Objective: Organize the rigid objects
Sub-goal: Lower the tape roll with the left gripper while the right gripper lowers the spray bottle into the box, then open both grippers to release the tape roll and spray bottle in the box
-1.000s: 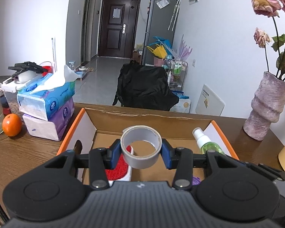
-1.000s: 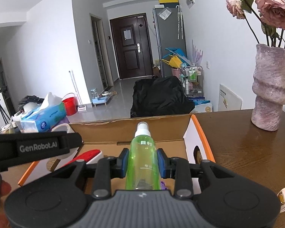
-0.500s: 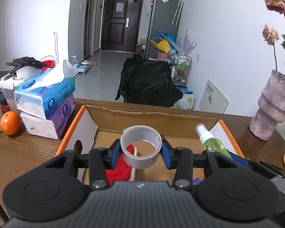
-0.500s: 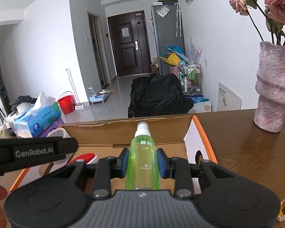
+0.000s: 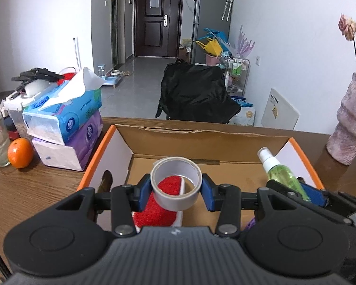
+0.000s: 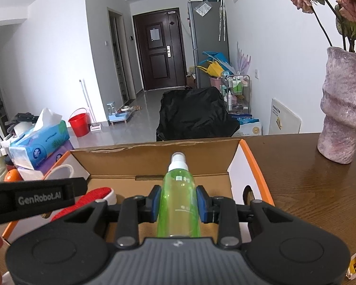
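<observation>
My left gripper (image 5: 176, 191) is tipped downward over the near edge of the cardboard box (image 5: 182, 140), blue pads (image 5: 143, 193) pinching a roll of tape (image 5: 175, 184) from both sides. The roll sits between the fingertips with its open core facing up toward the camera, held above the box floor. Directly under and behind the roll, inside the box, lies a red brush (image 5: 165, 199) with a white edge. Off to the left of this gripper, on the wooden table (image 5: 23, 190): an orange (image 5: 20, 152), a glass, and two stacked tissue packs (image 5: 66, 128), all outside the box and well apart from my fingers.

My right gripper (image 6: 178, 204) is just beside the left one, also pitched downward, over the right part of the same box. Its pads are clamped on a green spray bottle (image 6: 179, 204), squeezing the body at mid-height; the white nozzle points away from me toward the far box wall. The bottle hangs above the box floor, not resting on it. In the left view it shows at the right, nozzle up and tilted left. To the right of this gripper, on the table outside the box, stands a pink vase (image 6: 344, 109) with flowers, well apart.
</observation>
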A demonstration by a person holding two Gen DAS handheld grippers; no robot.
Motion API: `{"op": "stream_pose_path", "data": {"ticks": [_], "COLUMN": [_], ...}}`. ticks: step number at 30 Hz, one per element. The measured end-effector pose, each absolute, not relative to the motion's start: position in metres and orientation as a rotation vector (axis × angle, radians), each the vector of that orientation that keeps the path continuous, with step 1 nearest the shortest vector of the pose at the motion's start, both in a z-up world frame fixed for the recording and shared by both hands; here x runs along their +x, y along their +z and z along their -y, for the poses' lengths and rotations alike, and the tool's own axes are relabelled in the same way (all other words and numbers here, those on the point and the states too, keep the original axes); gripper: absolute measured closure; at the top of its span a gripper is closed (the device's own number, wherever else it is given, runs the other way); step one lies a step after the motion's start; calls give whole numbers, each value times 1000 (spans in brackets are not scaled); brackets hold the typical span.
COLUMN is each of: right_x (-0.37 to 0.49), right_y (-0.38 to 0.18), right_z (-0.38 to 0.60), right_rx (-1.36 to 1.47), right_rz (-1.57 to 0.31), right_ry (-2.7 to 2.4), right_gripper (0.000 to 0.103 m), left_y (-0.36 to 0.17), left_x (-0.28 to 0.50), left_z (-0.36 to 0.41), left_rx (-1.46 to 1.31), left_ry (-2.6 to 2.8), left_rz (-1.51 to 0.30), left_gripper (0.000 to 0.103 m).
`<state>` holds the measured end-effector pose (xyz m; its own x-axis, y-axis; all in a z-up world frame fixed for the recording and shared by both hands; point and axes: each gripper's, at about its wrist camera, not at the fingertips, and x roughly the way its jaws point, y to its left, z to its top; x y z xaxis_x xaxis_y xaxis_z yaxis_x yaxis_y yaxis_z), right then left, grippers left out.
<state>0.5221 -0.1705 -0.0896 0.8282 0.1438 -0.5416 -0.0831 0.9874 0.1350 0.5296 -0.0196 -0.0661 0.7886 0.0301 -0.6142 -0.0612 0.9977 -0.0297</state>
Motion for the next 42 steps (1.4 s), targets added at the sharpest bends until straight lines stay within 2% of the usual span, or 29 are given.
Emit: {"op": "stream_pose_path", "data": {"ticks": [24,27,29,31,32,35,37,42], "right_x": [525,525,522,520,518,516,516,516], "right_y": [-91,-91,-89,-86,-84,-83,-82,-82], "right_z": [175,175,175,177,178,180,182,182], "right_rx": [94,88,78,75,73,68,74,70], "right_rz": [-595,-591,-563,-547,-531,-518,-519,-524], "right_ry": [124,122,109,95,77,66,66,74], "right_gripper": [73,73,66,34,29,25,20,19], "left_y": [-72,-71,-68,-66,-64,-62,-62,-60], "left_x": [527,527,524,522,521,520,520,521], "left_z": [28,30,29,28,27,25,22,19], "left_rx": [111,119,107,103,102,102,101,99], "left_ry": [106,112,115,127,137,146,155,162], "left_rz": [-613,-615,-604,-589,-584,-577,-574,-573], "left_gripper": [58,51,26,18,17,8,5,3]}}
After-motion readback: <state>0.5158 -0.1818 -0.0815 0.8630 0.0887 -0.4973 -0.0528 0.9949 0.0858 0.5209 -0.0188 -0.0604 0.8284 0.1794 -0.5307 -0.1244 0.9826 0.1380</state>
